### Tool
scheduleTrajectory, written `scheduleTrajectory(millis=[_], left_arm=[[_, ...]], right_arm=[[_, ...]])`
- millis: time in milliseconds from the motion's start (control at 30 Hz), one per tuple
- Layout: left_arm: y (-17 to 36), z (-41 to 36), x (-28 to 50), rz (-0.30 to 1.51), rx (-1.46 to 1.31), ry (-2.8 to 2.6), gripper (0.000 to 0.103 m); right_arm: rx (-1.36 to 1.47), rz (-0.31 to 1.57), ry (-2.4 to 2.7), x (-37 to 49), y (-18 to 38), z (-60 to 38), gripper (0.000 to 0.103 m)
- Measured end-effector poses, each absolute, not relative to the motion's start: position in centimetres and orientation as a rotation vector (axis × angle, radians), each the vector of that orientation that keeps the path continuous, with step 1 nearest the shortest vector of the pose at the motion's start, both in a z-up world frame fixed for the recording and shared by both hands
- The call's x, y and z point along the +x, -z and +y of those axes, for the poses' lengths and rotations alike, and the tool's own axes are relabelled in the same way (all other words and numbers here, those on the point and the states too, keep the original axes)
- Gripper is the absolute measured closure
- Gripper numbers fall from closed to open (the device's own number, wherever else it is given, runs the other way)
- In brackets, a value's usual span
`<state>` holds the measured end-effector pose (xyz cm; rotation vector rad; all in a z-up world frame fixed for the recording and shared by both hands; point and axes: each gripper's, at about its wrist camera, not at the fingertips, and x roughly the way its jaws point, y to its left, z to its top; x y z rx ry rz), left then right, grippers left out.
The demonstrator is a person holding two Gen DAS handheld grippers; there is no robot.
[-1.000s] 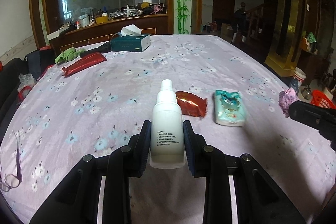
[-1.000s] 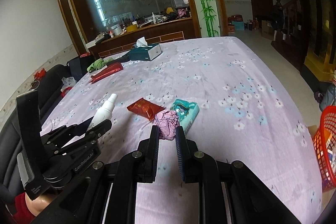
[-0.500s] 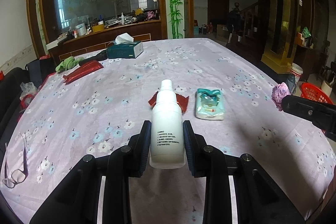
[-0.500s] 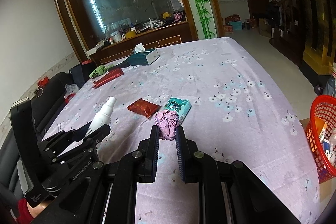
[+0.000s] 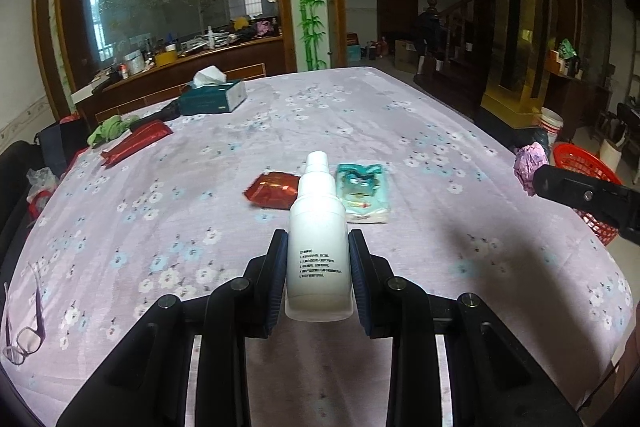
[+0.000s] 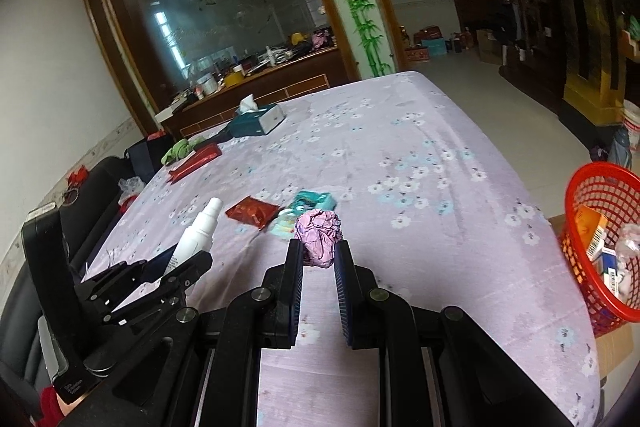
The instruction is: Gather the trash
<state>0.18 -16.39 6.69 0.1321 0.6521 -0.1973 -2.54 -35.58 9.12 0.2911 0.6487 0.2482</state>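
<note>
We find the left tool (image 5: 318, 269) clamped on a white spray bottle (image 5: 318, 247), the right tool (image 6: 318, 269) on crumpled pink paper (image 6: 319, 237); both aloft. The red basket (image 6: 600, 187) holds some trash; a red wrapper (image 5: 272, 189) and a teal packet (image 5: 364, 193) remain on the worktop (image 5: 440, 147).

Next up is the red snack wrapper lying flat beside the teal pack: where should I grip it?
Pinch the red snack wrapper at its crimped near-left end, coming in low from the front. It lies flat, and the teal pack crowds its right side.

Open cloth (image 6: 420, 163) twd basket (image 6: 600, 187)
</note>
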Motion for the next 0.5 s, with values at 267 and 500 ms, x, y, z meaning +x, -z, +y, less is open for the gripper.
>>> scheduleTrajectory(millis=[267,500], left_arm=[[-6.7,-19.9,0.0,0.695,0.122,0.325,0.074],[-6.8,-24.2,-0.3,0.738,0.138,0.425,0.074]], right_arm=[[0.375,0.625,-0.174,-3.9,-9.4,-41.0,0.086],[0.453,0.589,-0.09,-5.6,-9.4,-46.8,0.086]])
